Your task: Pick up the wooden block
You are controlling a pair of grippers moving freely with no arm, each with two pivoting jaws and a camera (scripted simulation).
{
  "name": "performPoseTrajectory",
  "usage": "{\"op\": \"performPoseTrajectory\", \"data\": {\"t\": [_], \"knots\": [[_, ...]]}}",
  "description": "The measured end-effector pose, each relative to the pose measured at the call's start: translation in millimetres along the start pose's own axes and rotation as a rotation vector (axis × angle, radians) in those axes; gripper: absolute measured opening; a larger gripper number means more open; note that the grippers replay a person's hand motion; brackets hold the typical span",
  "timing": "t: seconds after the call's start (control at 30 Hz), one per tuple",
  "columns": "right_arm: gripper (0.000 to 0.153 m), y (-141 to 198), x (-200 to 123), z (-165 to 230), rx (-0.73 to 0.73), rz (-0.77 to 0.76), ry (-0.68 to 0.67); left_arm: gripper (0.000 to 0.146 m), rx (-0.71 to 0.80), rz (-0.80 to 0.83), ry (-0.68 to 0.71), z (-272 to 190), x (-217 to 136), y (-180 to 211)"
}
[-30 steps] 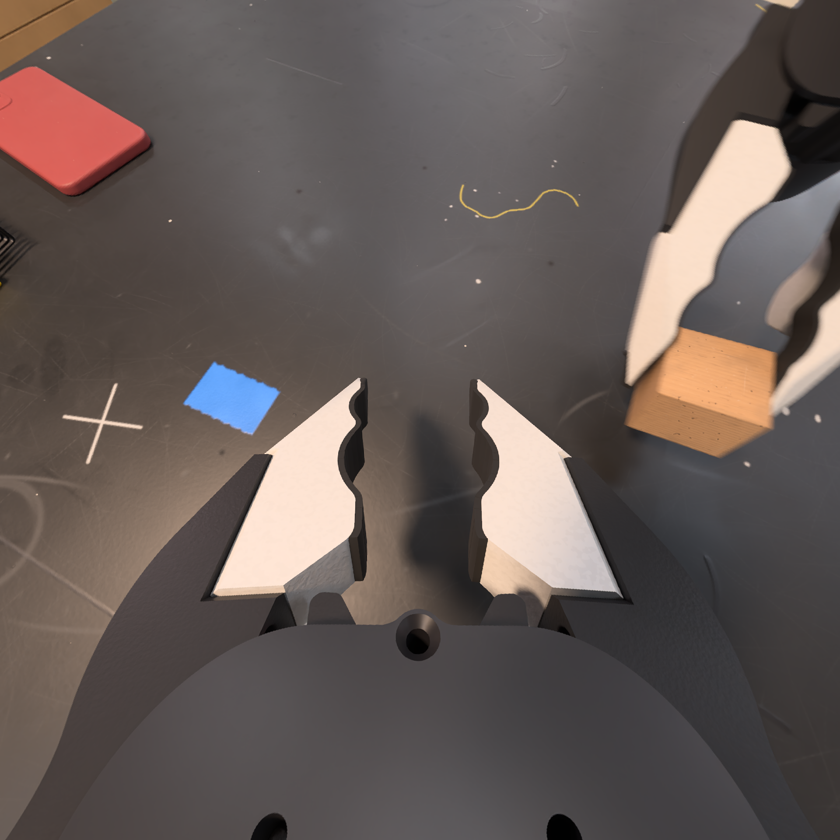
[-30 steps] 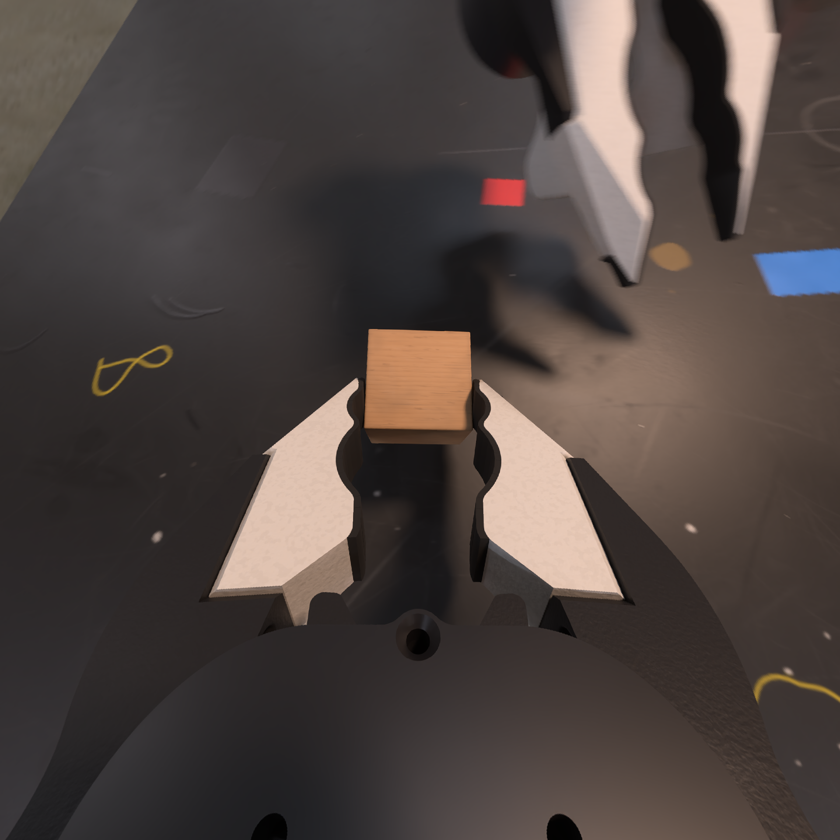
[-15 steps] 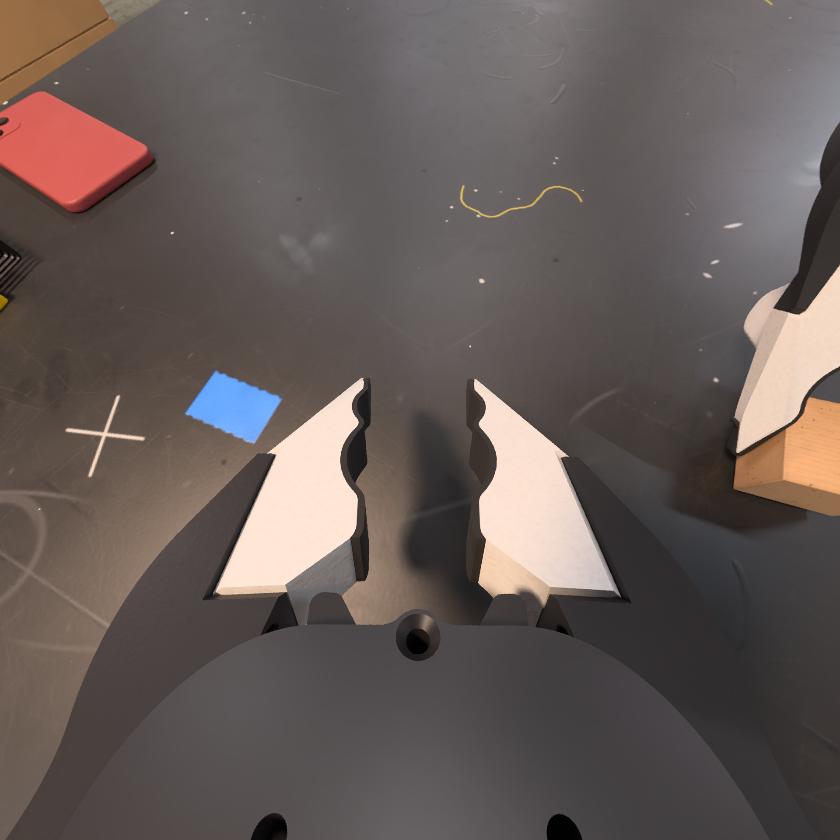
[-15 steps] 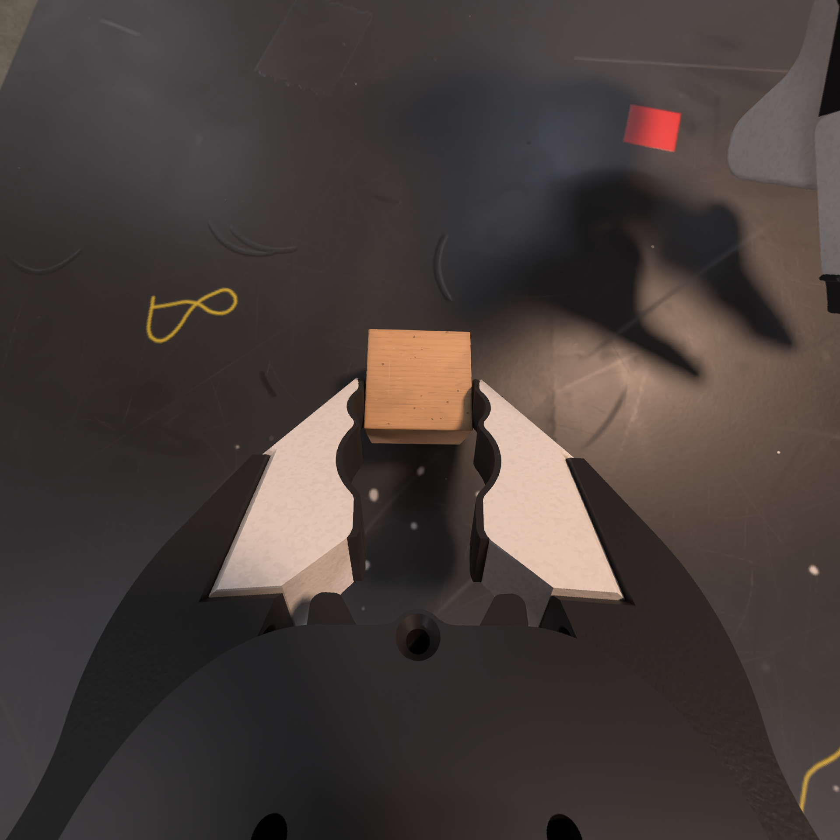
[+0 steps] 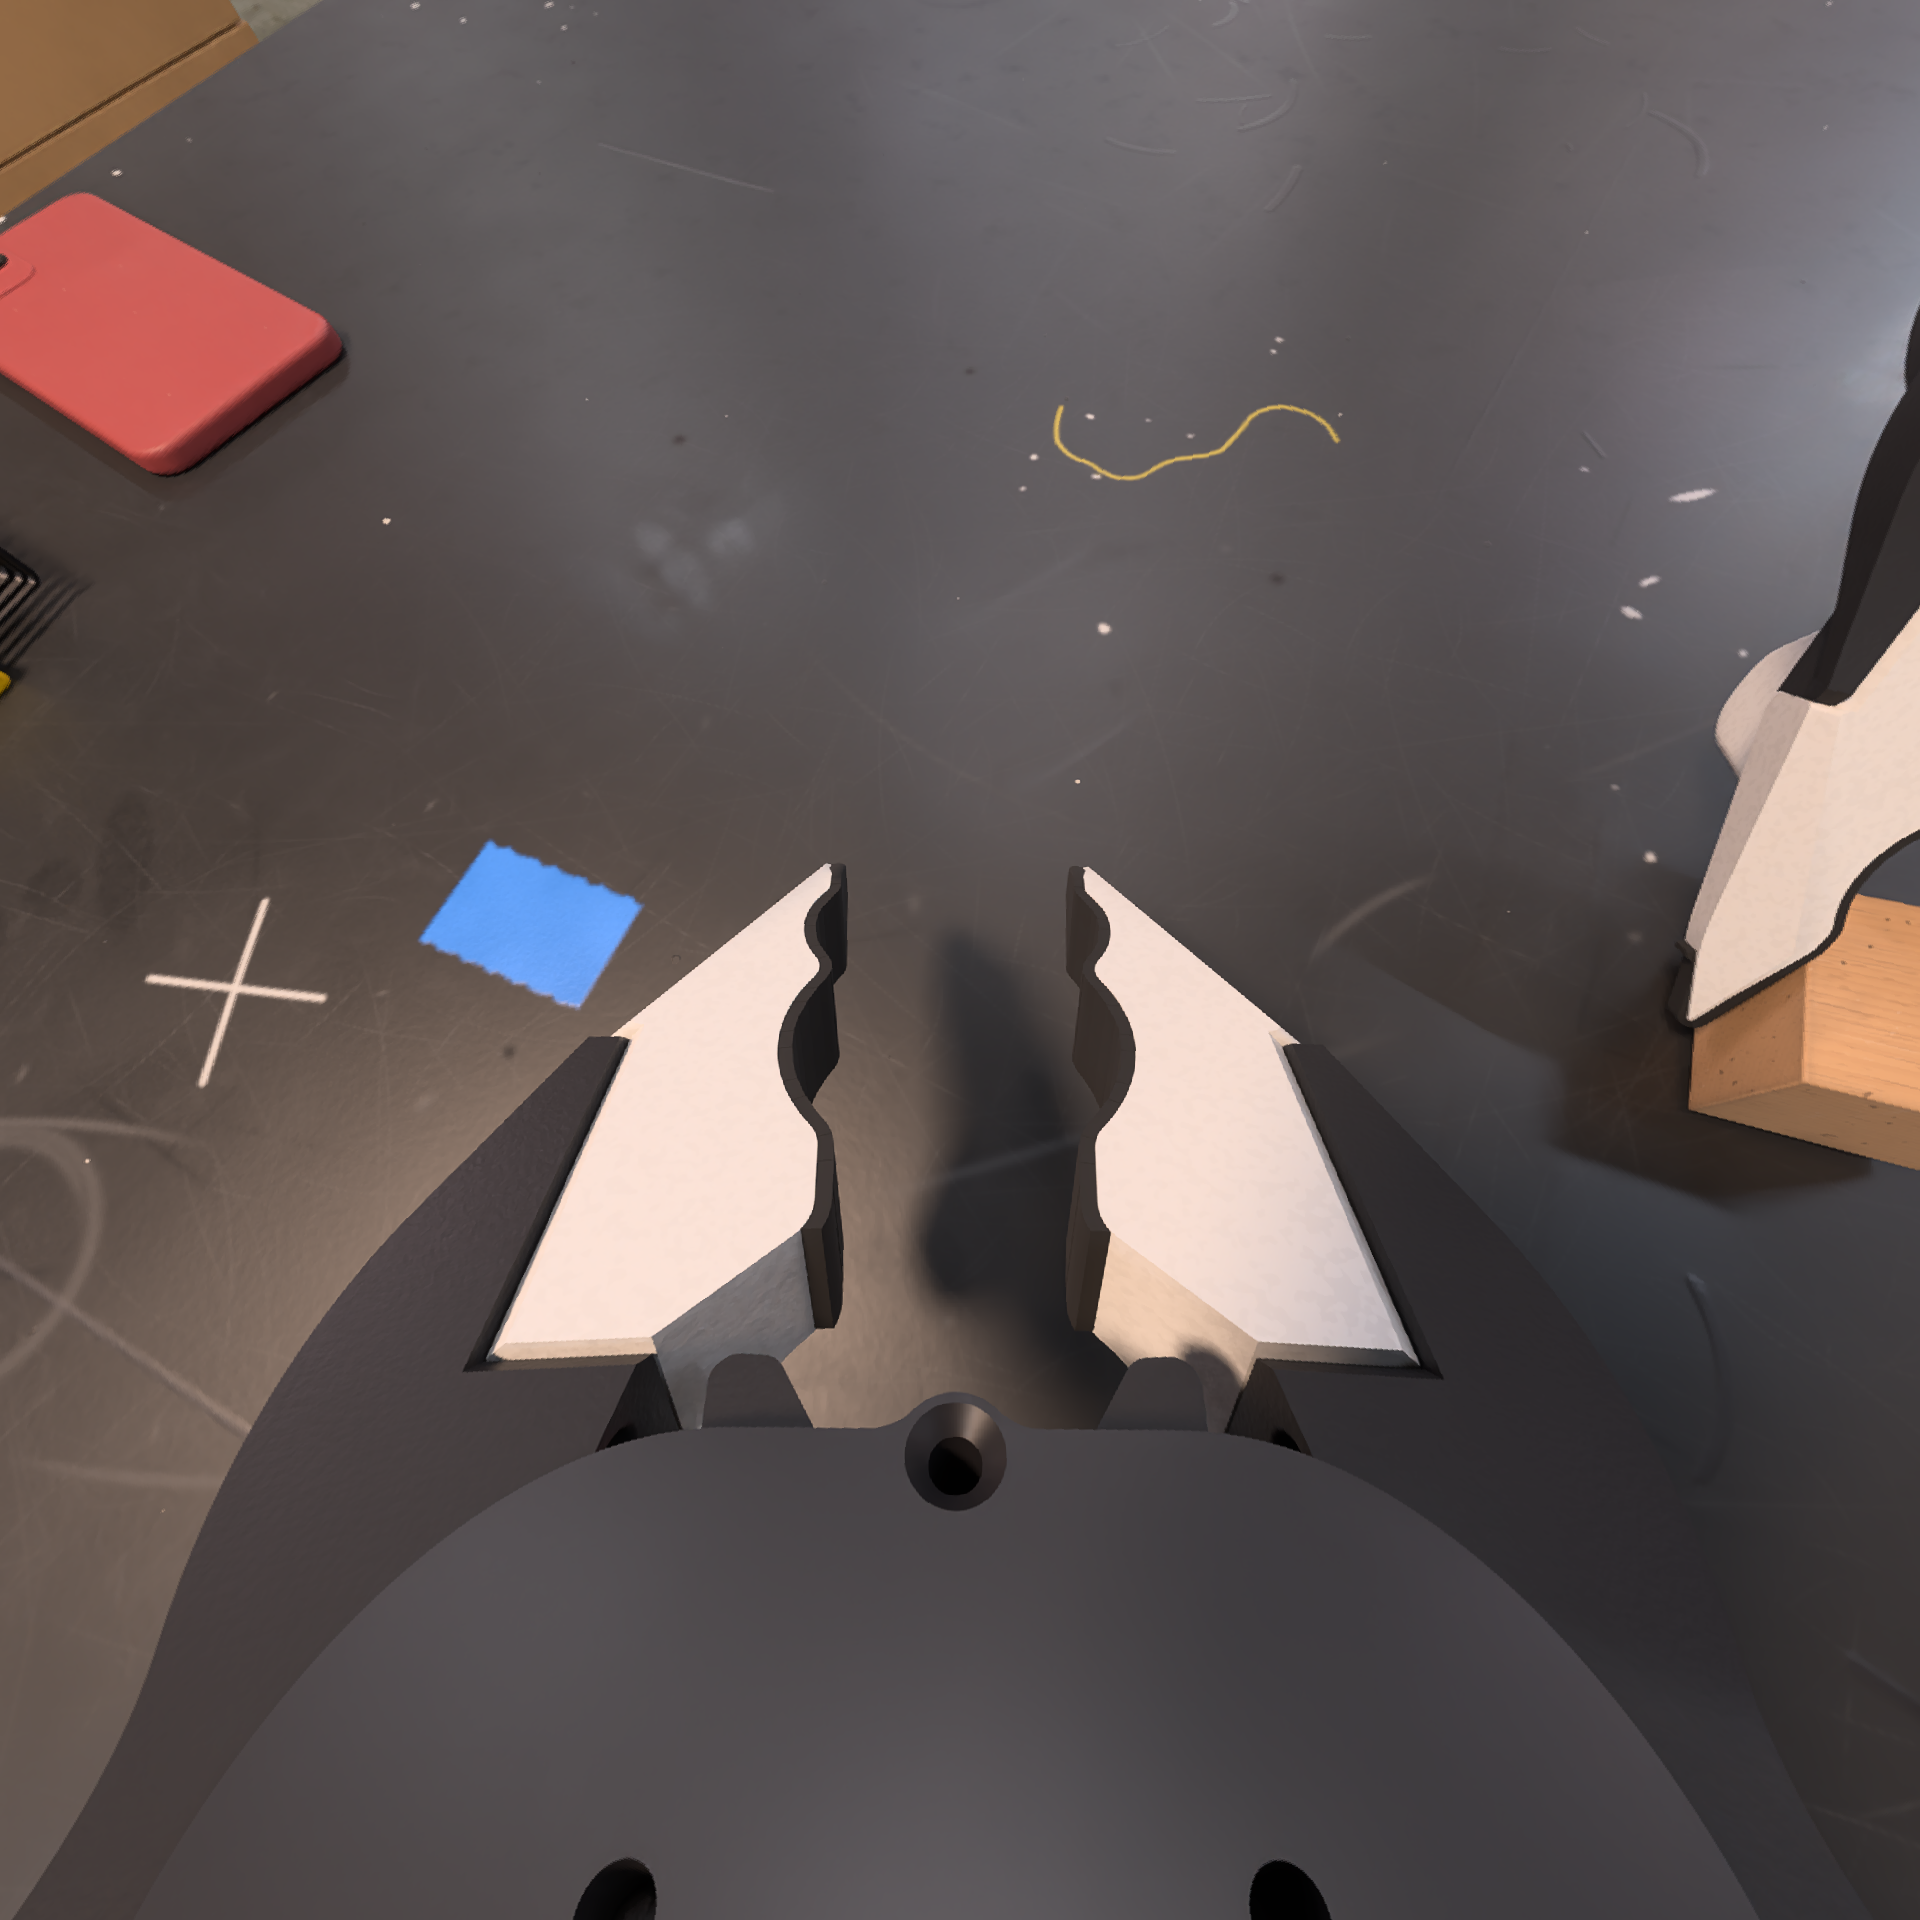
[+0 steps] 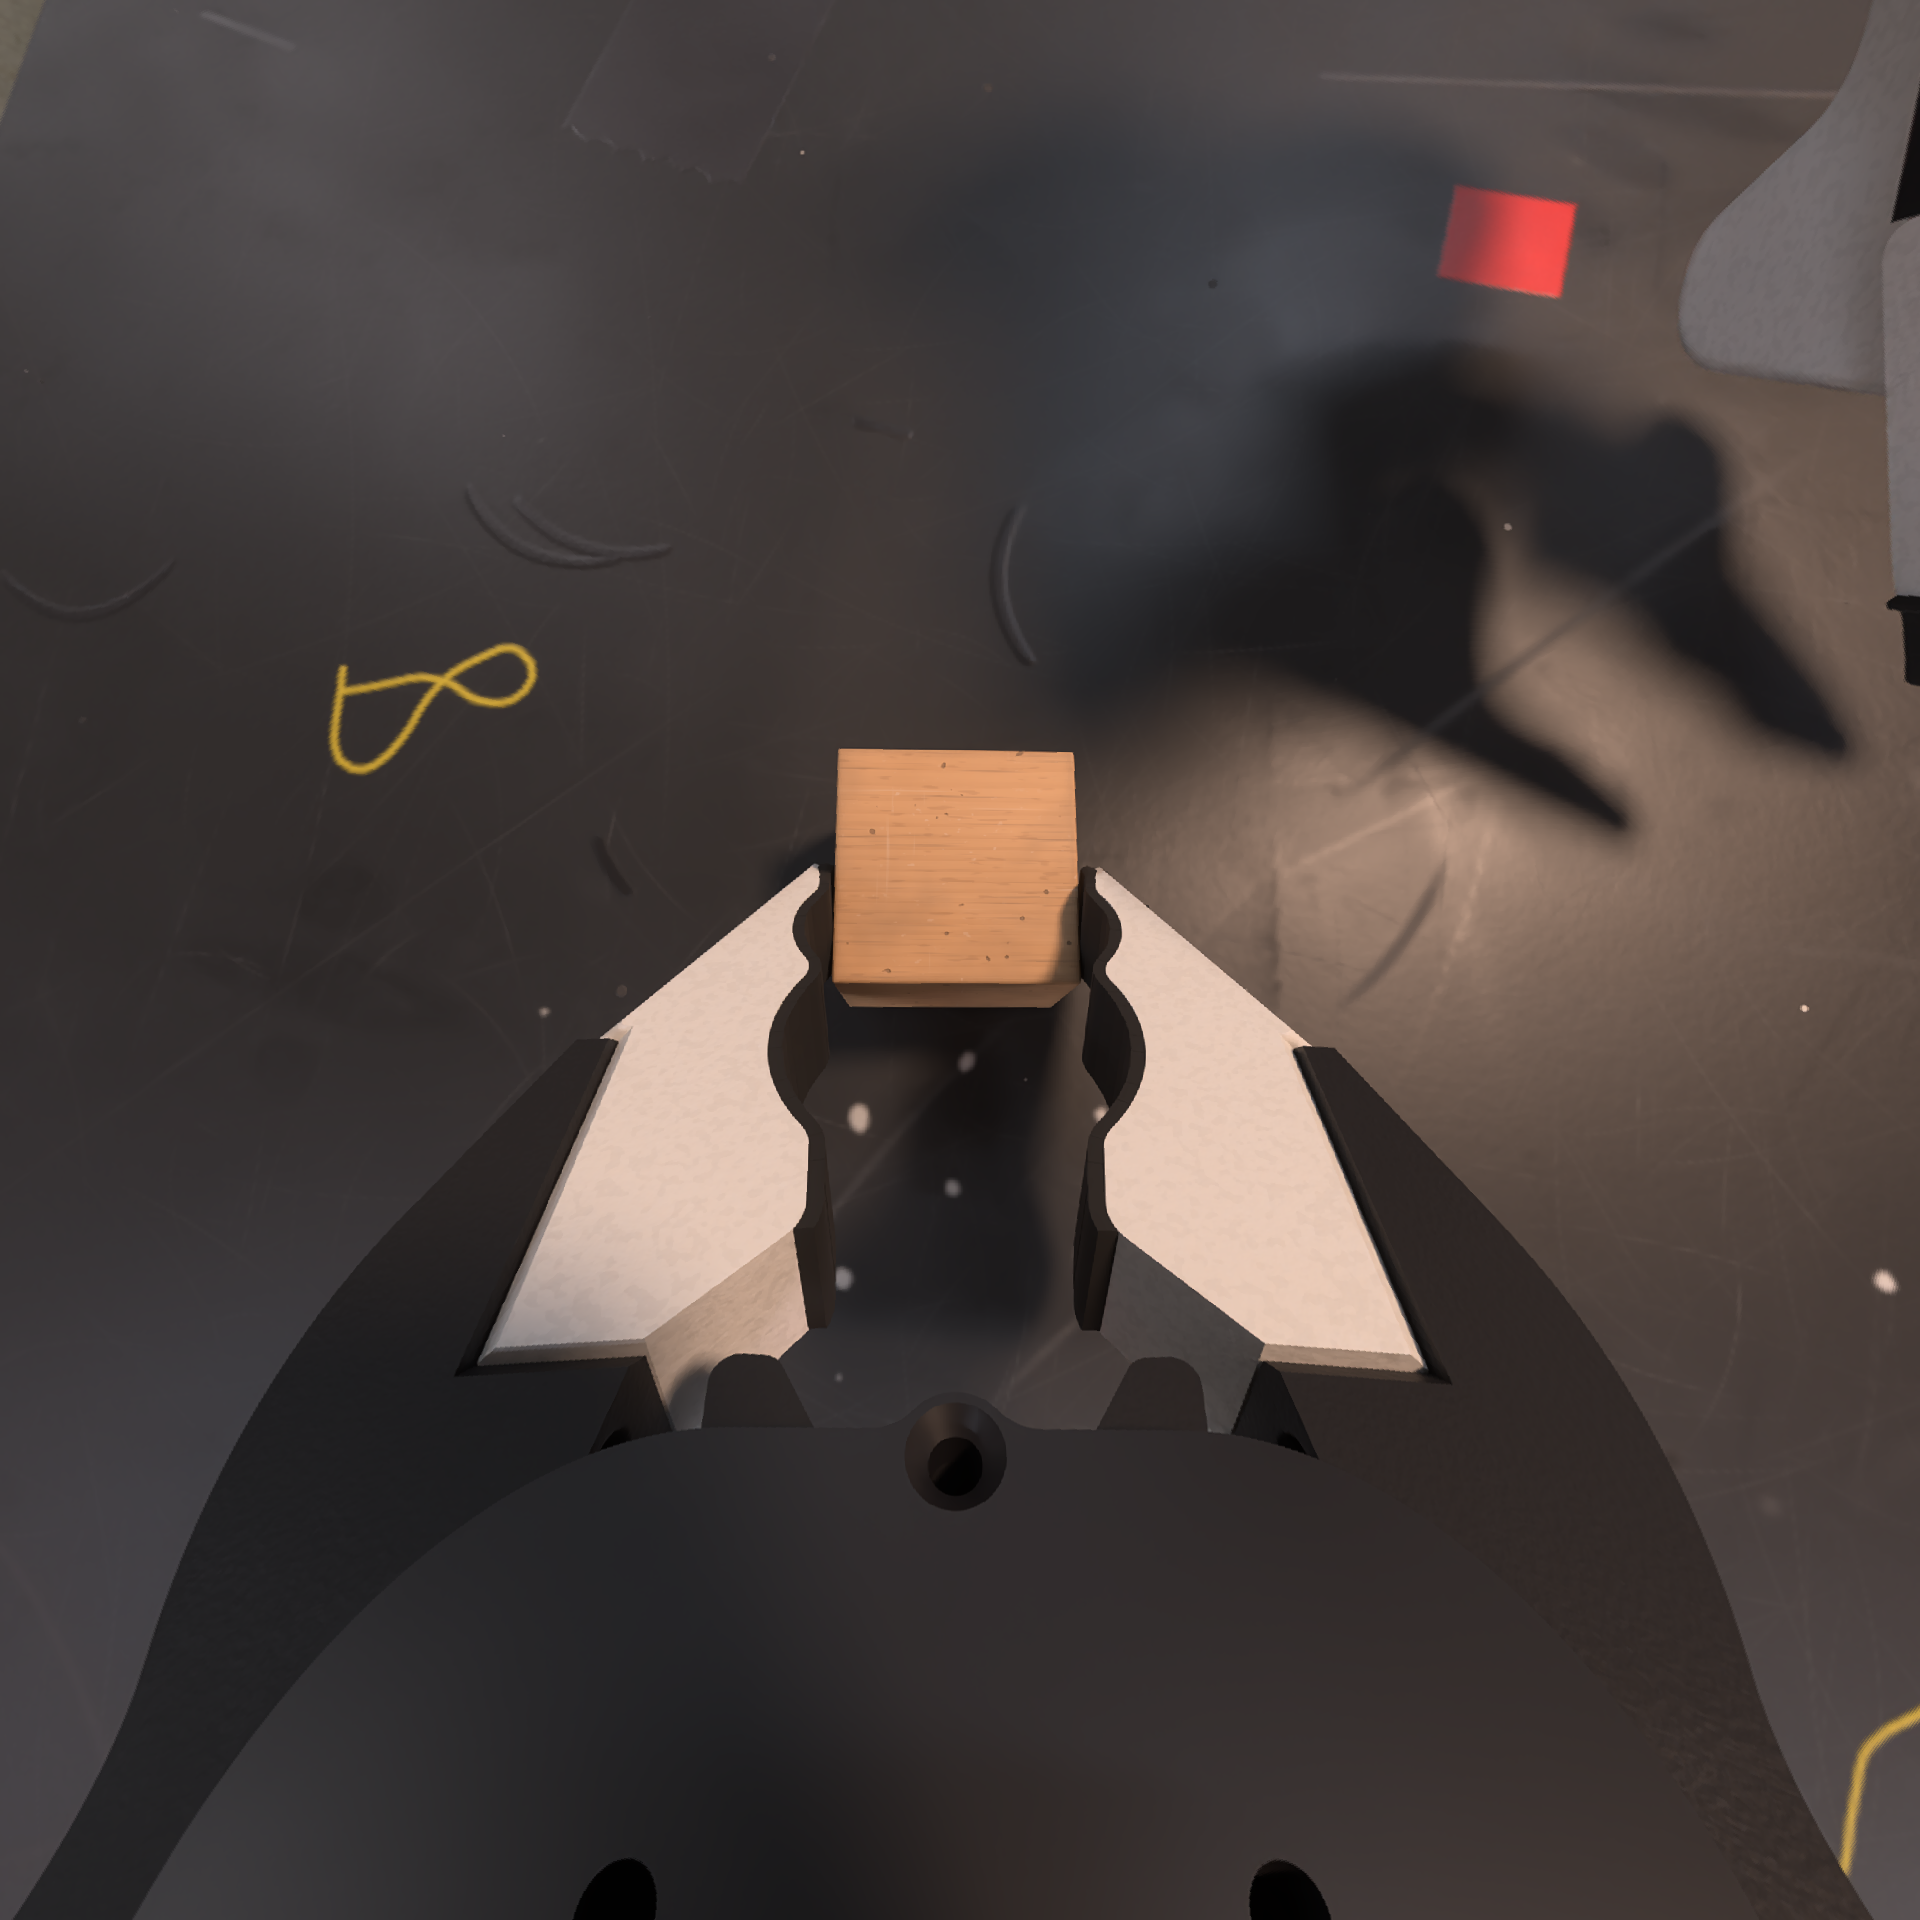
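Right wrist view: the right gripper (image 6: 954,883) clamps the wooden block (image 6: 954,873) between the tips of its two white fingers (image 6: 686,1122), the block's side faces pressed against the dark inner pads and its far half projecting beyond the fingertips. Below the block lies the dark, scratched tabletop (image 6: 312,312), which carries a yellow thread looped in a figure-eight (image 6: 426,701) to the left, a small red square of tape (image 6: 1509,241) at upper right, and a second yellow thread (image 6: 1870,1787) at the lower right edge. Part of the left gripper shows at the right border, with its shadow (image 6: 1507,623) cast on the surface (the block itself appears clear of the table, though the gap cannot be judged exactly). Left wrist view: the left gripper (image 5: 954,904) holds nothing, its jaws standing apart with only bare tabletop (image 5: 935,312) between them. A blue patch of tape (image 5: 530,923) and a white chalk cross (image 5: 234,992) lie to its left; a red phone-shaped slab (image 5: 145,327) rests at upper left near a cardboard box corner (image 5: 94,73), and a wavy yellow thread (image 5: 1195,447) lies ahead. At the right edge, the right gripper's white finger (image 5: 1787,862) bears on the wooden block (image 5: 1829,1049).
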State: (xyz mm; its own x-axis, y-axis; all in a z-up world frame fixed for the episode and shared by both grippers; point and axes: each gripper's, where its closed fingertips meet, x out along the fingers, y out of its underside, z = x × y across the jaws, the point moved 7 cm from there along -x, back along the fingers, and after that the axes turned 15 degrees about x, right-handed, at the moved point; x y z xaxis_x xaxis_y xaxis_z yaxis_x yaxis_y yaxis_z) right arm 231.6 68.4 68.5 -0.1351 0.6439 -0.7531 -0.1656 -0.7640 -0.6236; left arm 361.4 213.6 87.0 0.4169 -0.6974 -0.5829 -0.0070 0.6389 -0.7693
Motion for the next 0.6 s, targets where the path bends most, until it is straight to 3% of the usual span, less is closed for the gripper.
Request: {"op": "performPoseTrajectory", "data": {"t": [0.6], "knots": [[0.047,-0.3,1.3,-0.7,0.054,0.006,0.008,0.042,0.007,0.016,-0.001,-0.5,2.2,2.2]]}}
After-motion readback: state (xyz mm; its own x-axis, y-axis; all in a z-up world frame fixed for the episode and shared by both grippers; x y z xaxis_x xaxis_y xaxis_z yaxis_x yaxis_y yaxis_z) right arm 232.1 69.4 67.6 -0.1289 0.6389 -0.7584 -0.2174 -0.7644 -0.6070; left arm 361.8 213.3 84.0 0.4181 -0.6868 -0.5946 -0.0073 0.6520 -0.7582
